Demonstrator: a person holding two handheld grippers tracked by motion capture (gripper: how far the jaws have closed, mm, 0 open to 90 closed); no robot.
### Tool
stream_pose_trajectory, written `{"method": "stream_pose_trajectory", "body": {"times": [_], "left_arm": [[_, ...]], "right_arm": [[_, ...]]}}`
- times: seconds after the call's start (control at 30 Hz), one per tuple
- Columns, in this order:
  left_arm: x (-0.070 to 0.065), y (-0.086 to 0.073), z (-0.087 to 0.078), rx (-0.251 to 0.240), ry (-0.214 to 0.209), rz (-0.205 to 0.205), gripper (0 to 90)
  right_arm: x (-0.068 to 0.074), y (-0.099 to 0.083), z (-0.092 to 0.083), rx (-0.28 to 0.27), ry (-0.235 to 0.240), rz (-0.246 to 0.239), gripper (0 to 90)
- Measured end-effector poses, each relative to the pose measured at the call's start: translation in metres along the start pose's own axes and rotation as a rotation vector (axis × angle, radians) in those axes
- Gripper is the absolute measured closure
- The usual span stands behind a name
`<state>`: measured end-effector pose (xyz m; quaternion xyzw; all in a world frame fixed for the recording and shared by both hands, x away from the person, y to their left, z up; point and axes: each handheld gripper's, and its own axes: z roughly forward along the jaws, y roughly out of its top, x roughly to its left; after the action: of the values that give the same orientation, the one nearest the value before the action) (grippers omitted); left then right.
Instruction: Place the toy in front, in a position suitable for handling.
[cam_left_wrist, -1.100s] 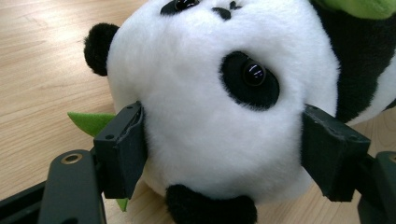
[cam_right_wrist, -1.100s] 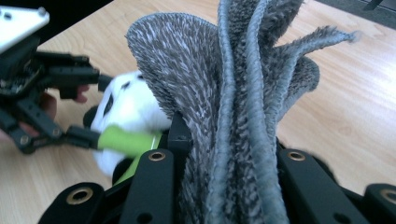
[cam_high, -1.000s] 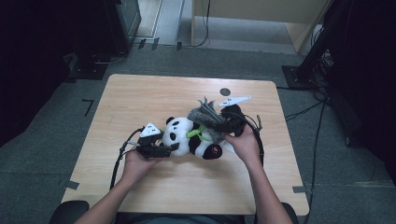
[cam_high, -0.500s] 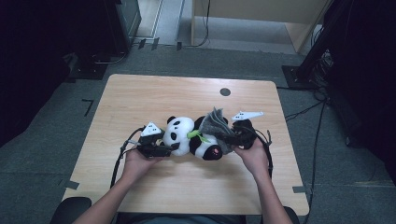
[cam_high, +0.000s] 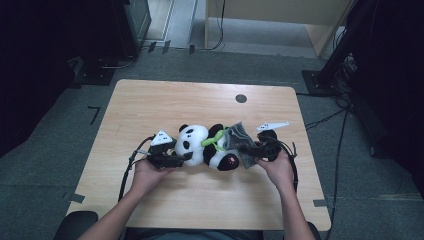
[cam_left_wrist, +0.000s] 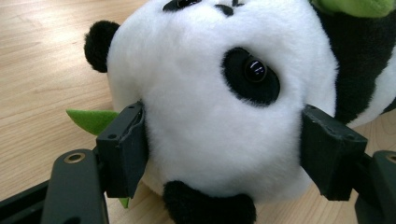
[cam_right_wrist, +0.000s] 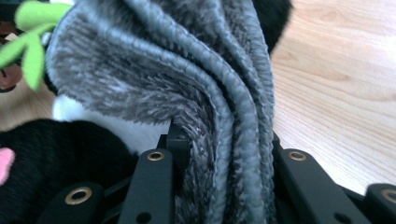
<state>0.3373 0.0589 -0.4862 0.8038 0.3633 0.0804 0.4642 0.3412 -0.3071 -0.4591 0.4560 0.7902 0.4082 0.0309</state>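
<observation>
A plush panda (cam_high: 202, 145) with a green leaf collar lies on its back mid-table, head toward the left. My left gripper (cam_high: 184, 157) is shut on the panda's white head (cam_left_wrist: 219, 112), one black pad against each side. A grey fuzzy cloth (cam_high: 237, 139) is draped over the panda's body at its right side. My right gripper (cam_high: 252, 150) is shut on a bunched fold of this grey cloth (cam_right_wrist: 219, 140), the fabric squeezed between its jaws, low over the panda's black legs.
The wooden table (cam_high: 165, 100) has a small dark round hole (cam_high: 241, 98) near its far edge. Cables trail from both grippers across the table. Dark floor and equipment surround the table; bare wood lies in front of and behind the toy.
My right gripper has come down and moved right with the grey cloth, bringing it from above the panda to lie over its body. The left gripper has stayed on the head.
</observation>
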Motion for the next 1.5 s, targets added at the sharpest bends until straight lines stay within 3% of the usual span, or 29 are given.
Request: {"method": "stream_pose_trajectory", "body": {"times": [0.27, 0.43, 0.63, 0.7, 0.8, 1.03, 1.2, 1.33, 1.5], "left_arm": [[0.0, 0.0, 0.0, -0.001, 0.0, -0.004, 24.9], [0.0, 0.0, 0.0, -0.002, 0.001, -0.003, 24.8], [0.0, -0.001, 0.0, -0.006, 0.002, 0.011, 24.3], [0.0, -0.002, 0.0, -0.007, 0.004, 0.017, 24.2], [0.0, -0.002, 0.0, -0.008, 0.004, 0.019, 23.9], [0.0, -0.002, 0.0, -0.007, 0.005, 0.02, 23.6], [0.0, -0.002, 0.0, -0.005, 0.005, 0.022, 23.6], [-0.001, -0.002, 0.0, -0.008, 0.004, 0.022, 23.6], [-0.001, -0.003, -0.001, -0.005, 0.005, 0.032, 23.5]], "right_arm": [[-0.01, -0.005, 0.002, 0.025, -0.015, 0.018, 69.7], [-0.019, -0.009, 0.007, 0.067, -0.063, 0.029, 69.9], [-0.037, -0.014, 0.009, 0.124, -0.158, 0.102, 70.5], [-0.044, -0.013, 0.003, 0.11, -0.19, 0.14, 70.9], [-0.046, -0.012, -0.007, 0.046, -0.201, 0.148, 70.8], [-0.027, 0.002, -0.036, -0.082, -0.206, 0.105, 70.3], [-0.006, 0.017, -0.051, -0.144, -0.155, 0.058, 70.2], [0.016, 0.029, -0.052, -0.149, -0.099, -0.001, 70.2], [0.036, 0.037, -0.031, -0.085, -0.037, -0.069, 70.2]]}}
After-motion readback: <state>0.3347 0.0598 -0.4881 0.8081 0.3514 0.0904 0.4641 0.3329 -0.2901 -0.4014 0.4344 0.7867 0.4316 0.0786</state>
